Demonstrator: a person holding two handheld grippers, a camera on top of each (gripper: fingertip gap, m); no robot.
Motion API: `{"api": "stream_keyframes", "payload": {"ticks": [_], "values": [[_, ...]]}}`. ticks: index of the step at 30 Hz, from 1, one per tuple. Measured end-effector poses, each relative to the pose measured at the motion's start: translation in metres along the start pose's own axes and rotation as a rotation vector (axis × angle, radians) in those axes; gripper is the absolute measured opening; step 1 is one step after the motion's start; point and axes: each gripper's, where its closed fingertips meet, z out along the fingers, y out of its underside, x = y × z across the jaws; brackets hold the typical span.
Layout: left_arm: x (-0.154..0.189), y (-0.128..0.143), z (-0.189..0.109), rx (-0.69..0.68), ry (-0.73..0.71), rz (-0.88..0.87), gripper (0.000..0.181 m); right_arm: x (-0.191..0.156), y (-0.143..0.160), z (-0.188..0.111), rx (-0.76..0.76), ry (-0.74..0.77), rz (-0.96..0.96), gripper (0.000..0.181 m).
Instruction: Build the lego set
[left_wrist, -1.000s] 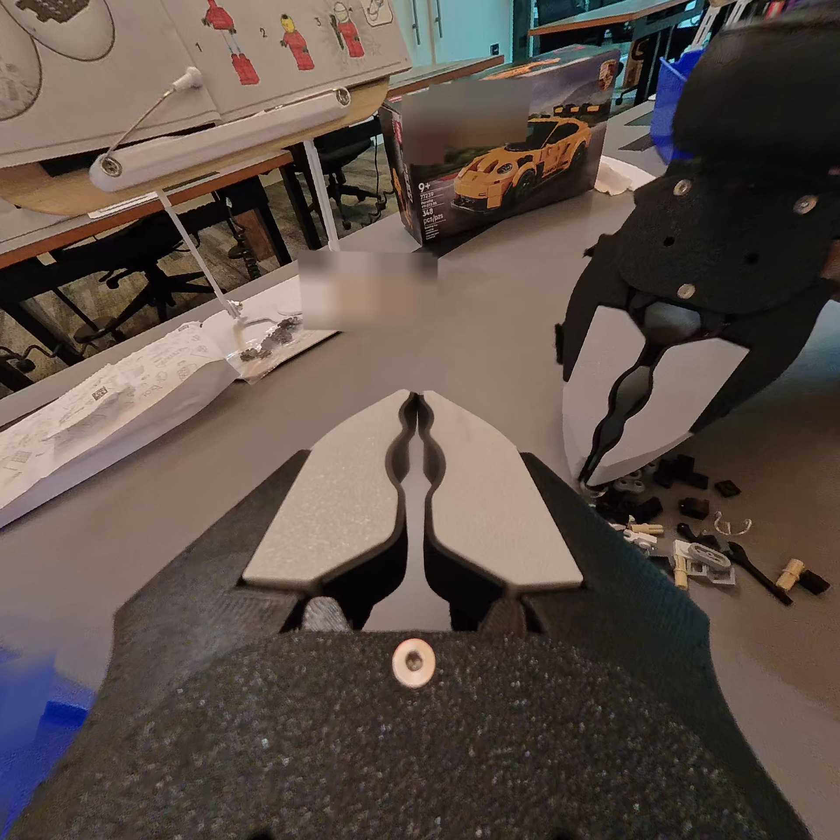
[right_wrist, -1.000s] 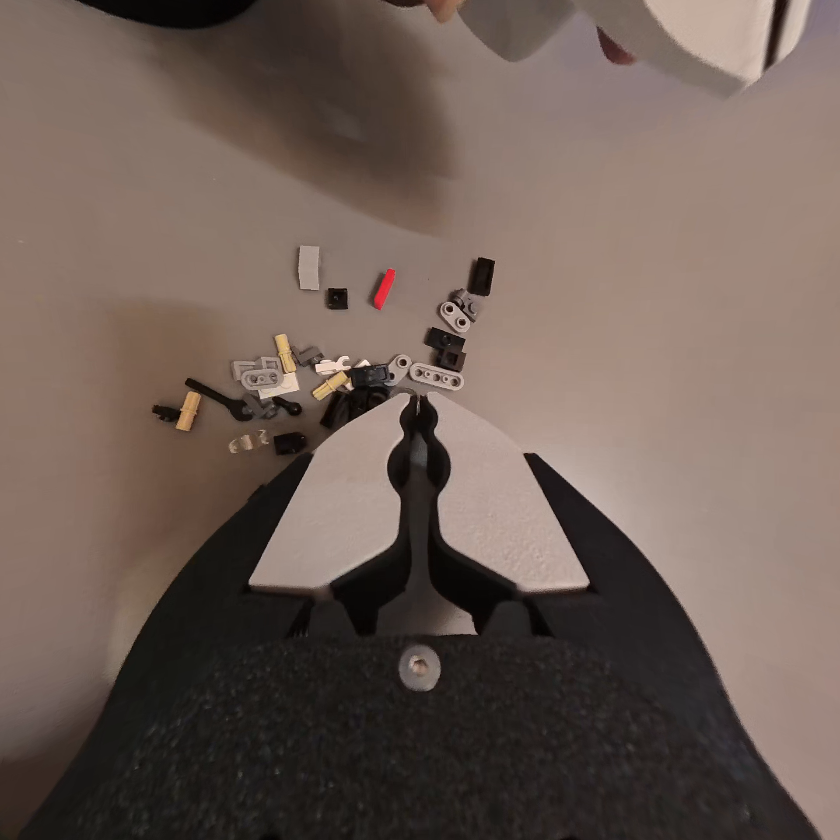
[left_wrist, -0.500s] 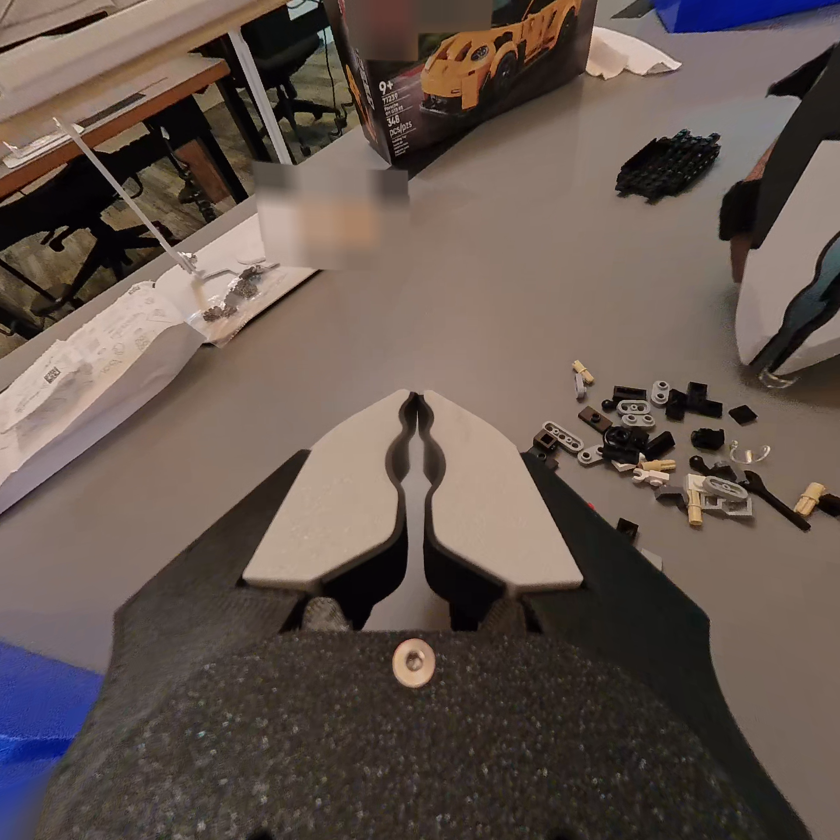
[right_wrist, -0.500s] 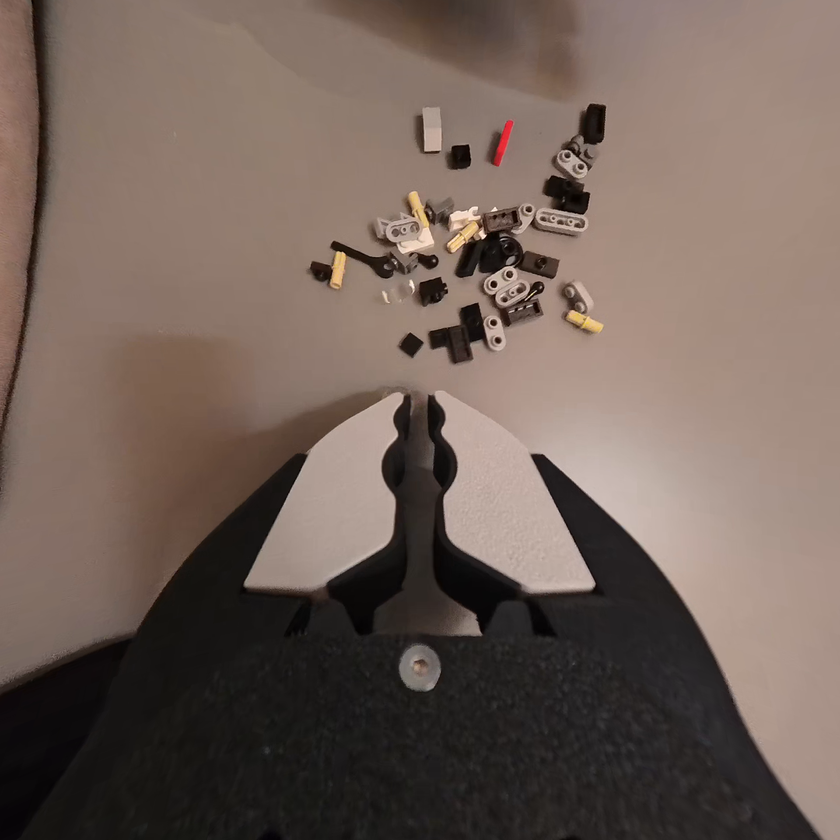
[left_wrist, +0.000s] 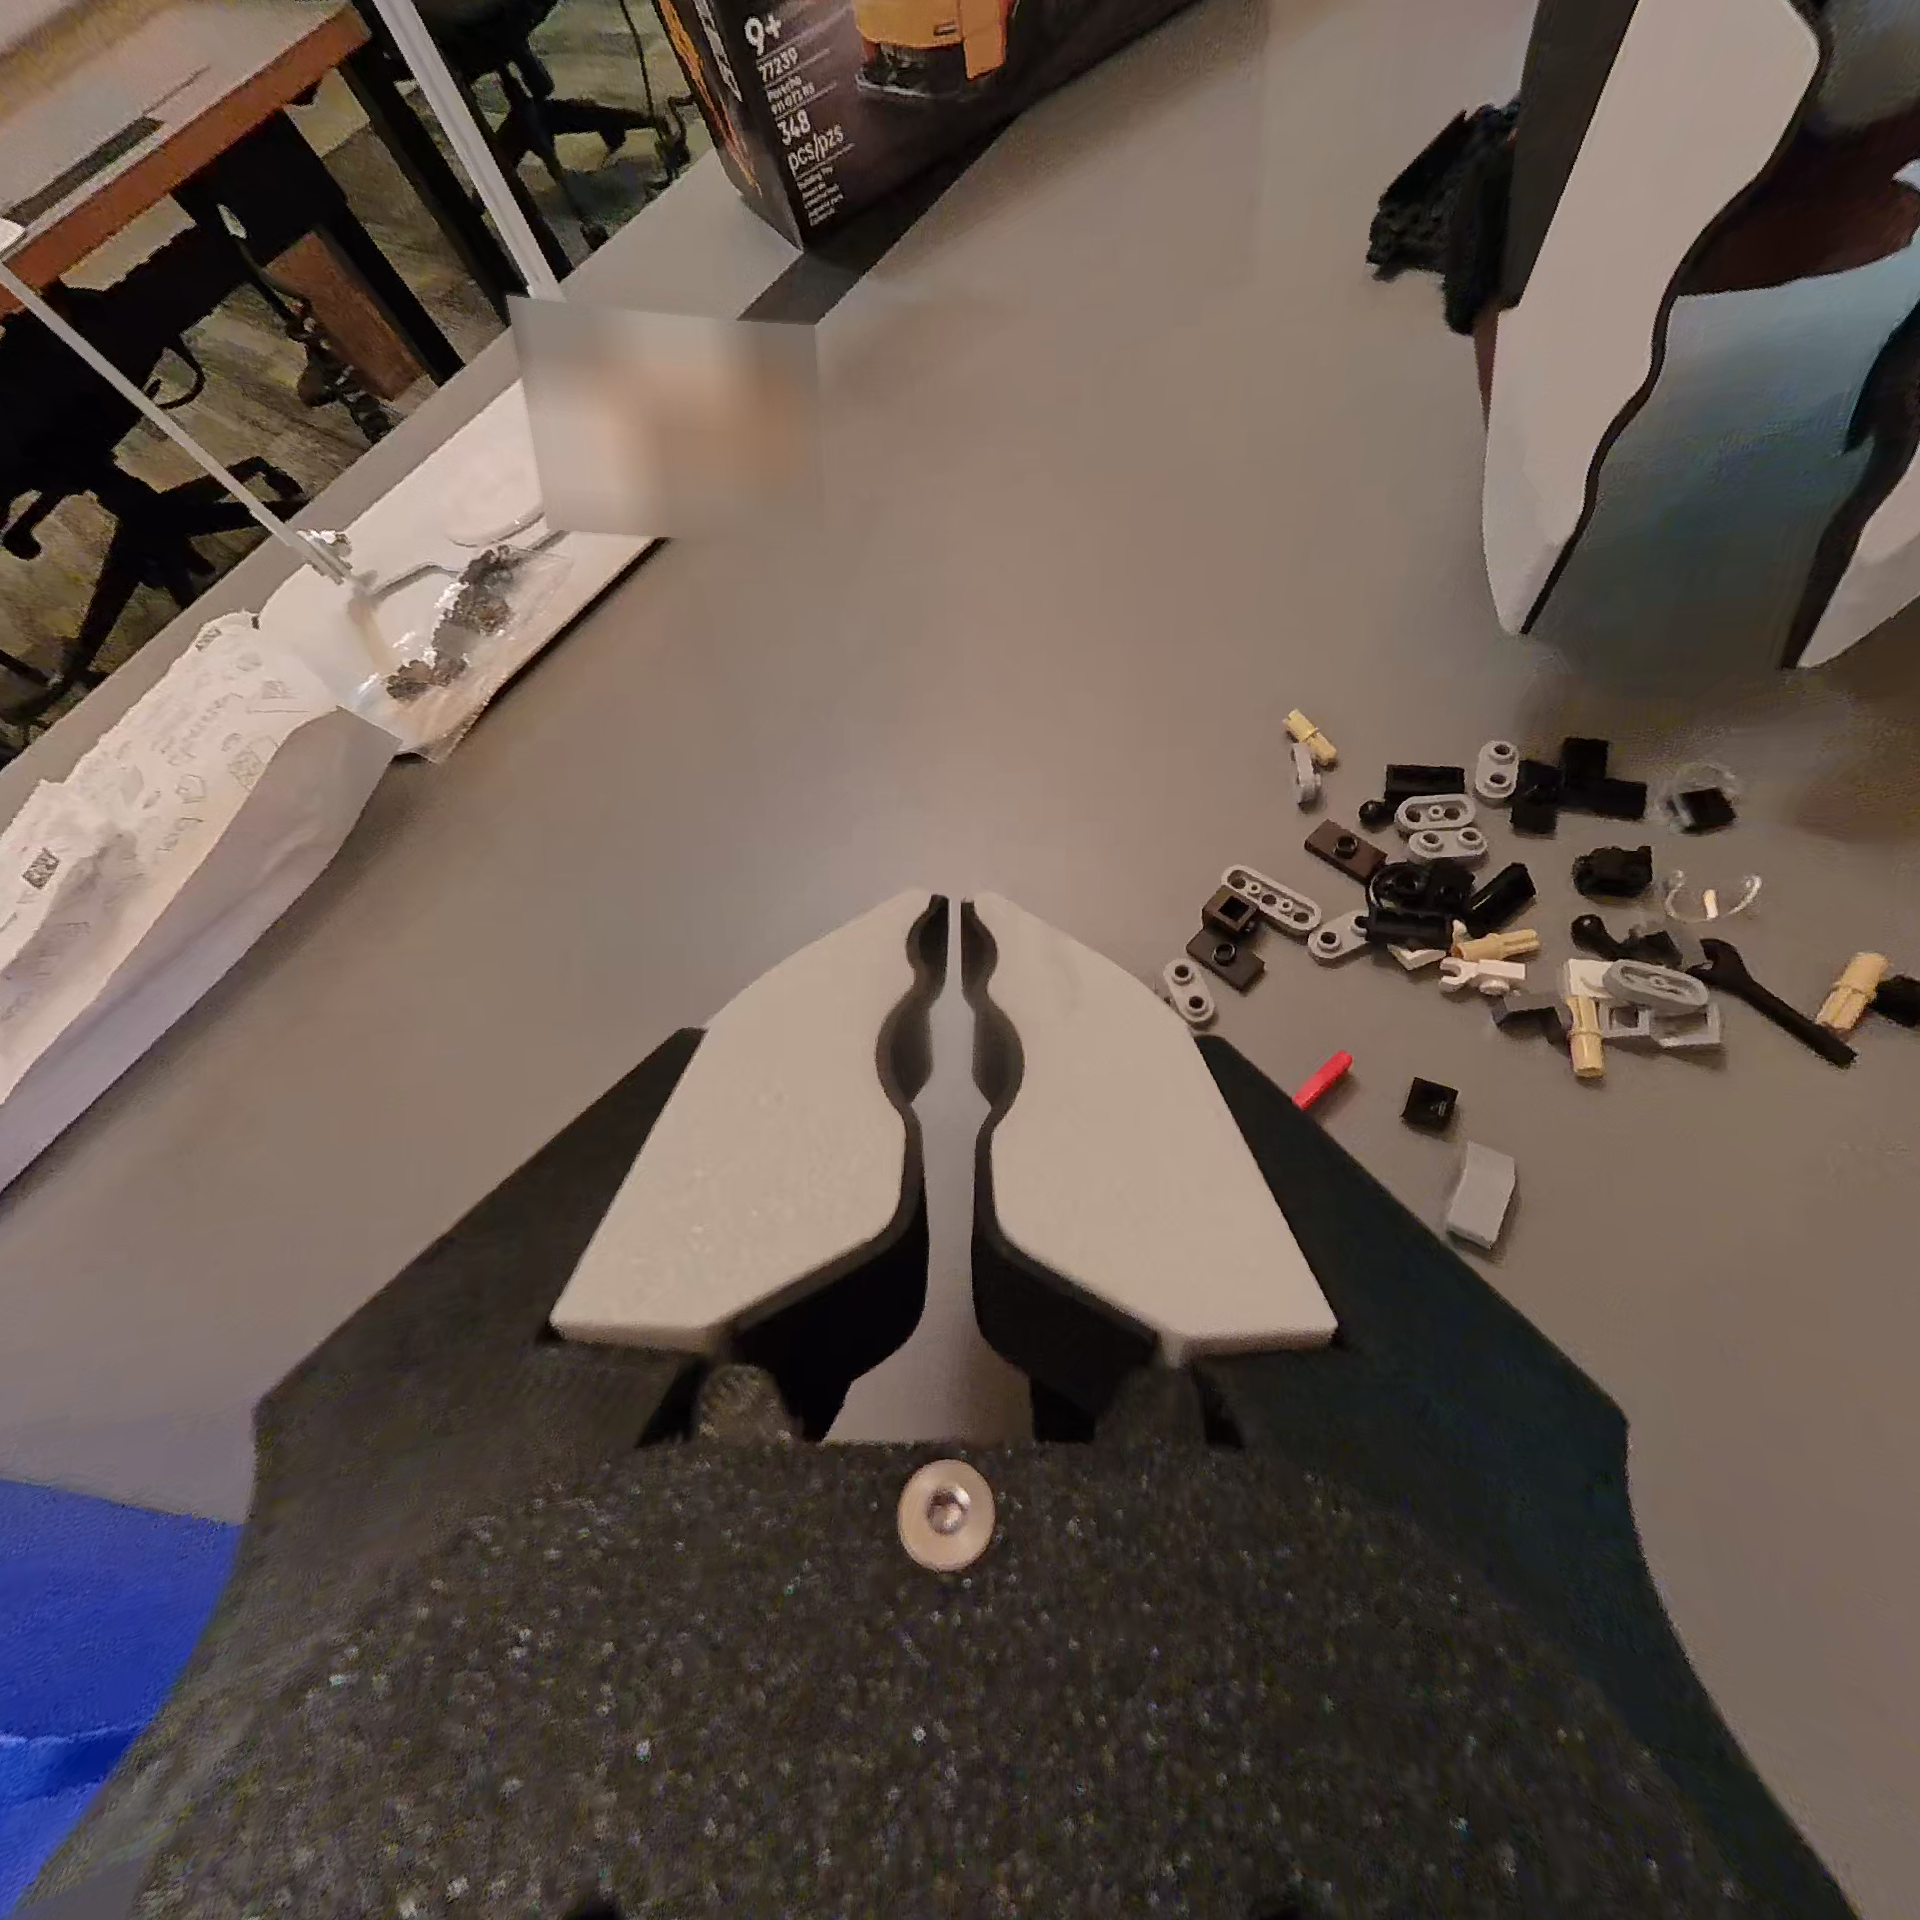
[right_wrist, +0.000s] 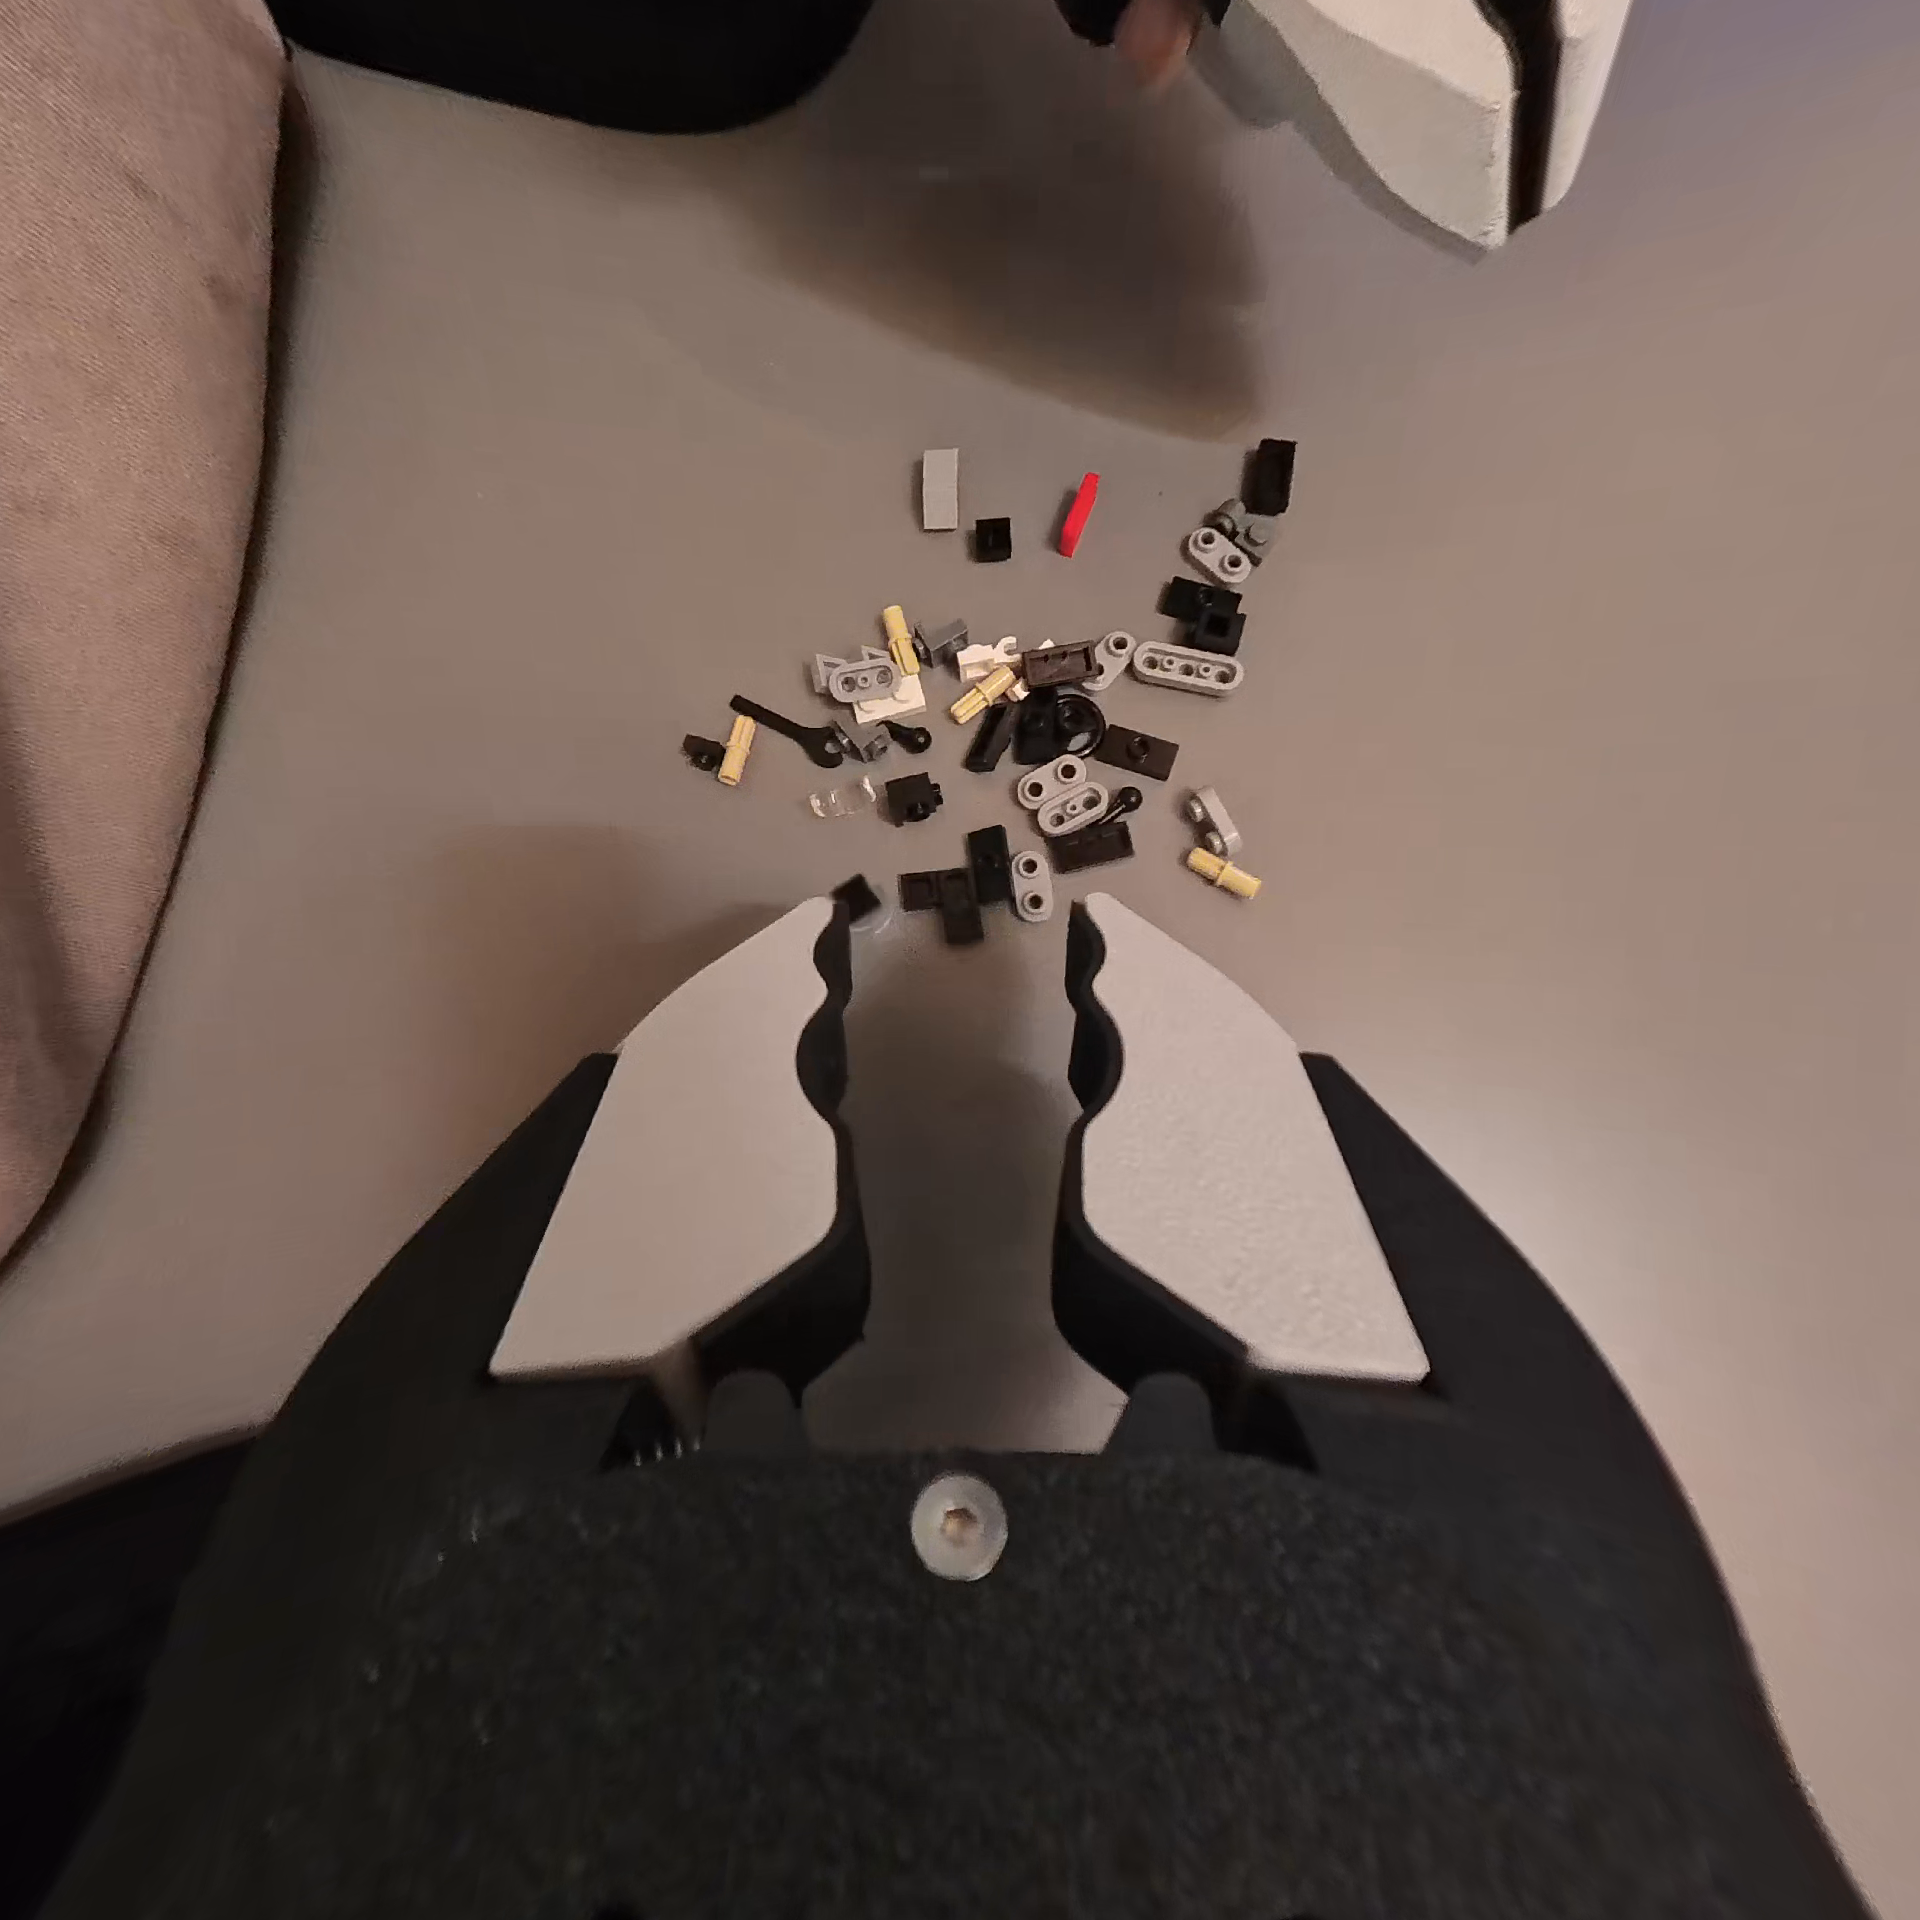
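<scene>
At frame centre of right wrist view, lego pieces (right_wrist: 1023, 717) scattered on bench (right_wrist: 1558, 727); right tongs (right_wrist: 961, 906) spread apart, nothing gripped; left tongs (left_wrist: 954, 906) clenched, nothing gripped.

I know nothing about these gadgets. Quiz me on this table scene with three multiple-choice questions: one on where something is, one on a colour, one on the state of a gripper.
1. Where does the pile of small bricks lie in the left wrist view?
A. Right of the left gripper
B. Inside the box
C. On the paper bag

2. What colour is the thin bar beside the small black cube?
A. Blue
B. Red
C. Green

3. How does the right gripper stand?
A. Shut on a brick
B. Shut and empty
C. Open

Answers:
1 A, the bricks are spread on the grey table to that gripper's right.
2 B, it is bright red.
3 C, a wide gap shows bare table between its fingers.
</scene>
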Motion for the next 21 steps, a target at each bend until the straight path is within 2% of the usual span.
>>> {"api": "stream_keyframes", "payload": {"ticks": [6, 10, 15, 18, 21], "values": [[0.005, 0.003, -0.001, -0.023, 0.043, 0.02, 0.001, 0.009, 0.005, -0.002, 0.004, 0.065, 0.0, 0.035], [0.021, 0.013, -0.005, -0.083, 0.167, 0.04, 0.009, 0.021, 0.003, 0.003, -0.004, 0.146, -0.038, 0.032], [0.054, 0.014, -0.023, -0.116, 0.341, 0.02, 0.032, 0.004, -0.003, 0.02, -0.049, 0.097, -0.109, 0.035], [0.071, 0.016, -0.029, -0.125, 0.381, 0.062, 0.04, -0.01, -0.012, 0.029, -0.06, 0.07, -0.157, 0.041], [0.086, 0.027, -0.03, -0.187, 0.392, 0.106, 0.04, -0.018, -0.016, 0.038, -0.073, 0.061, -0.189, 0.045]]}}
